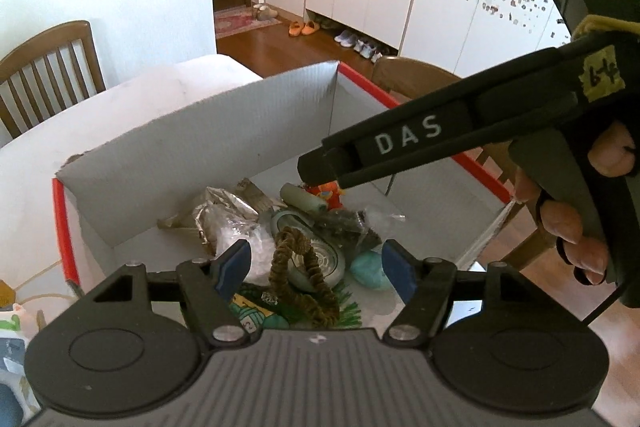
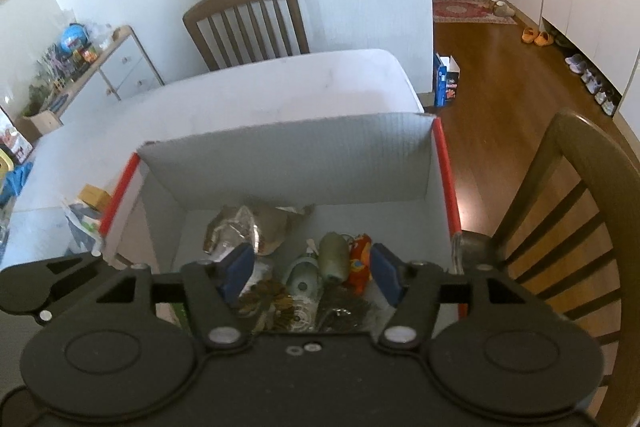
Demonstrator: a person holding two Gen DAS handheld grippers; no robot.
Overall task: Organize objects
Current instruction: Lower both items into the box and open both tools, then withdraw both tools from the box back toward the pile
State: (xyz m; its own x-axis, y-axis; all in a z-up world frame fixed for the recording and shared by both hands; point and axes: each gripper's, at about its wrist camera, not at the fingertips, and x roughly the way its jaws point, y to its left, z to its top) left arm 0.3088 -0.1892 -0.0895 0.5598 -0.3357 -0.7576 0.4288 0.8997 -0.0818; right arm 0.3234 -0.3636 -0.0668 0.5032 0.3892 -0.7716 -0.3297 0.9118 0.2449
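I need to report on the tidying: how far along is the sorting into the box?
Done: the white cardboard box with red edges already holds a crumpled foil bag, an orange toy, a pale green cylinder and a brown braided ring. In hand: nothing; the left gripper and right gripper are open above the pile. Left: packets beside the box on the white table.
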